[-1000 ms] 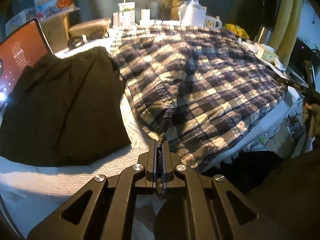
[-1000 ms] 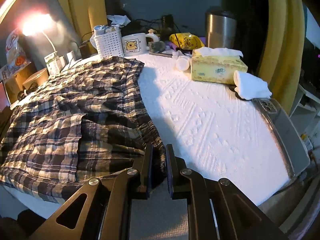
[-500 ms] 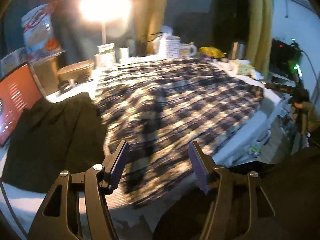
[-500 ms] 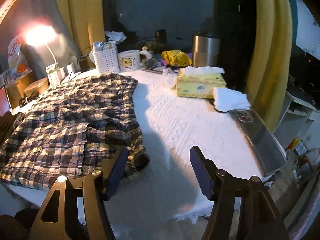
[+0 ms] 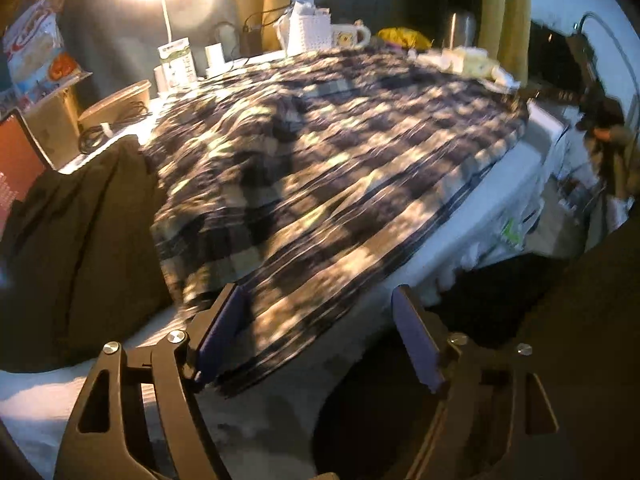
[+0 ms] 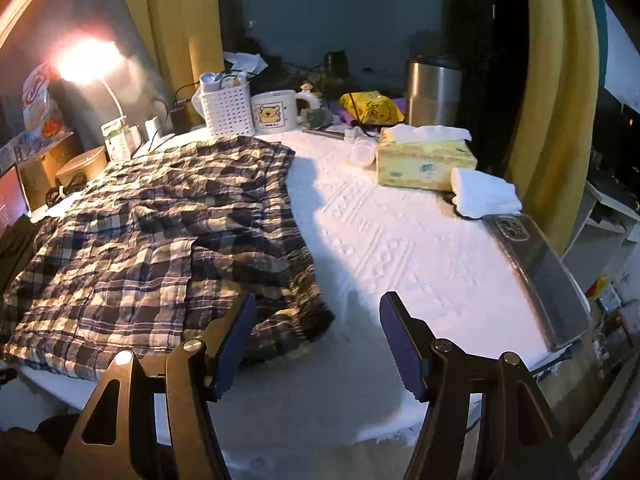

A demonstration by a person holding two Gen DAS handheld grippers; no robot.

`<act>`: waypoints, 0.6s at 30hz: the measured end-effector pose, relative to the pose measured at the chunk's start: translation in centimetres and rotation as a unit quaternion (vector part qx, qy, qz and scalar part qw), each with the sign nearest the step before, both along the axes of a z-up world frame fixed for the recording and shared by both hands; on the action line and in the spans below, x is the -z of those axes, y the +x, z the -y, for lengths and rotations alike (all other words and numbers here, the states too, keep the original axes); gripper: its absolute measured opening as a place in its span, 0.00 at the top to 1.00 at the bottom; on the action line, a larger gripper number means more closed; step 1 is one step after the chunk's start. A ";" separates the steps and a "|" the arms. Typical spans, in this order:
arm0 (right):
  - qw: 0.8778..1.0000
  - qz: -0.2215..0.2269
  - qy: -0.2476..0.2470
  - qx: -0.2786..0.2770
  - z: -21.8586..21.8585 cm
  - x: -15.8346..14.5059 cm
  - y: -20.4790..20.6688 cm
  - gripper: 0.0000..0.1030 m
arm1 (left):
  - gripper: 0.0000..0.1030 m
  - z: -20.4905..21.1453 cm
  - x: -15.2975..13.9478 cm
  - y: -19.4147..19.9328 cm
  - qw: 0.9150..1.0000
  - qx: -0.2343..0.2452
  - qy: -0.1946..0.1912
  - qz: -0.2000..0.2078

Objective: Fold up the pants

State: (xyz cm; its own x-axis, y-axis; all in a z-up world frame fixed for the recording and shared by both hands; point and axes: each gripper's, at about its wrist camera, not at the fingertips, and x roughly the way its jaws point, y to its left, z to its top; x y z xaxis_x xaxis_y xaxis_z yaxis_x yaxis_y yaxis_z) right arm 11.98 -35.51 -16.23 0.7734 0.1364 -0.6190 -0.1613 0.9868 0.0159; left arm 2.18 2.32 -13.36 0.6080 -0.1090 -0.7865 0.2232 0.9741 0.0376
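With the plaid pants (image 6: 160, 240) lying spread on the table (image 6: 400, 248), the left hand-held gripper (image 5: 320, 340) opening wider and empty, the right hand-held gripper (image 6: 316, 340) agape and empty, regrasp the hem at 9 o'clock squarely.

Lamplit home table (image 6: 400, 240) (mug (image 6: 274, 114), tissues (image 6: 424, 162))

Crinkled plaid cloth pants (image 6: 152, 240) – embossed white tablecloth (image 6: 400, 248); brushed-metal canister (image 6: 434, 92).
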 end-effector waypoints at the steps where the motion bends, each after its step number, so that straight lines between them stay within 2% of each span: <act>1: 1.000 -0.001 -0.001 -0.001 -0.1 0.0 0.0 0.36 | 0.26 -0.3 0.1 0.0 1.000 -0.005 0.012 -0.001; 6: 1.000 0.003 -0.007 0.000 -0.3 -0.3 0.0 0.35 | 0.26 -1.4 -0.1 -0.2 1.000 -0.007 0.012 0.000; 9: 1.000 0.005 -0.007 0.007 0.0 -0.4 -0.1 0.26 | 0.26 -1.5 -0.4 -0.3 1.000 -0.008 0.027 0.012; 15: 1.000 0.006 -0.007 0.013 0.4 -0.6 -0.1 0.25 | 0.26 -2.0 -0.5 0.3 0.999 -0.020 0.031 0.024; 18: 1.000 0.005 -0.009 0.014 0.3 -0.4 -0.1 0.25 | 0.26 -1.6 -0.5 0.4 0.999 -0.009 0.028 0.038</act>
